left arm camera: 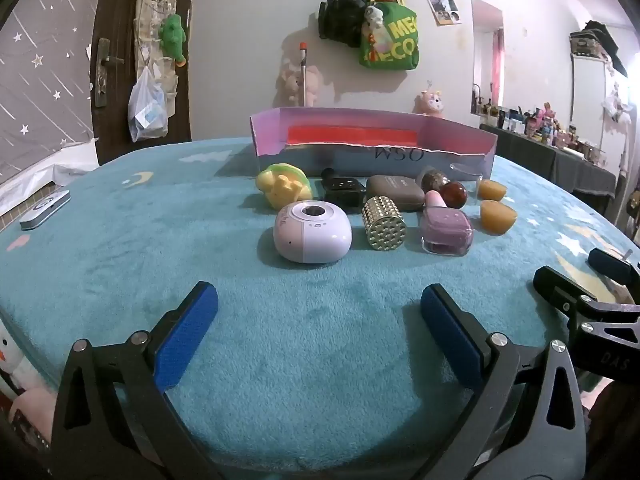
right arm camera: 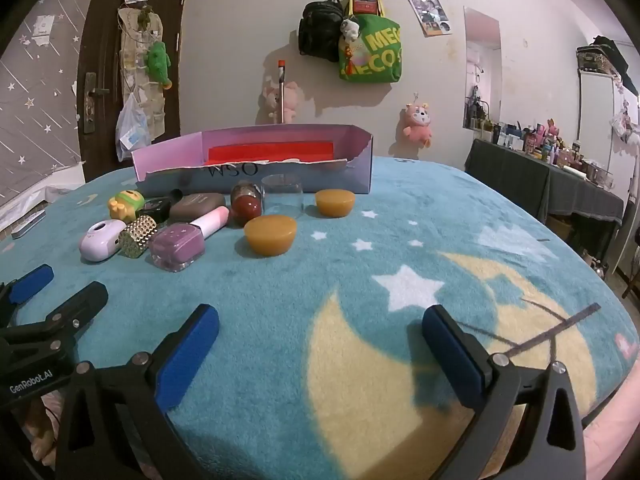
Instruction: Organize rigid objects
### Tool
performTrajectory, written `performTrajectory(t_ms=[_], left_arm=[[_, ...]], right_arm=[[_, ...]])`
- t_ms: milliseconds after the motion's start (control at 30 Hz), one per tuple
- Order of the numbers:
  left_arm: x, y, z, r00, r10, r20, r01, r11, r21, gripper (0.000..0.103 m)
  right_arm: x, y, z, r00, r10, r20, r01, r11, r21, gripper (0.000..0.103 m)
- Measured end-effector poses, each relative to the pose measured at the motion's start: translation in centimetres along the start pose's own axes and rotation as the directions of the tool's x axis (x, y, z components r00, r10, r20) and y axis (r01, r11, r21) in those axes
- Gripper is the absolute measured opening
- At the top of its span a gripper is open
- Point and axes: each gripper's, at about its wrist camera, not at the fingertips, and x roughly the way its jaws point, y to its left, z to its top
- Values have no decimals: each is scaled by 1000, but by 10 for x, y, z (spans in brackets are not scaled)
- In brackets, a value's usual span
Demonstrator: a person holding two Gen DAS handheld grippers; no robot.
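Several small objects sit on a teal blanket in front of an open pink box: a lilac round device, a gold studded cylinder, a purple nail-polish bottle, a yellow-green toy, a brown case, two amber pucks, a clear glass. My left gripper is open and empty, short of the lilac device. My right gripper is open and empty over the moon pattern.
A black item and a dark red bottle lie among the objects. A silver tin lies at the blanket's left edge. A cluttered dark table stands at the right. Bags hang on the back wall.
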Motion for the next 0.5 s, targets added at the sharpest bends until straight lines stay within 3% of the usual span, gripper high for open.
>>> performTrajectory(t_ms=[500], left_arm=[[0, 0, 0, 1000, -1, -6, 1, 1000, -3, 103]], right_arm=[[0, 0, 0, 1000, 0, -2, 0, 1000, -1, 103]])
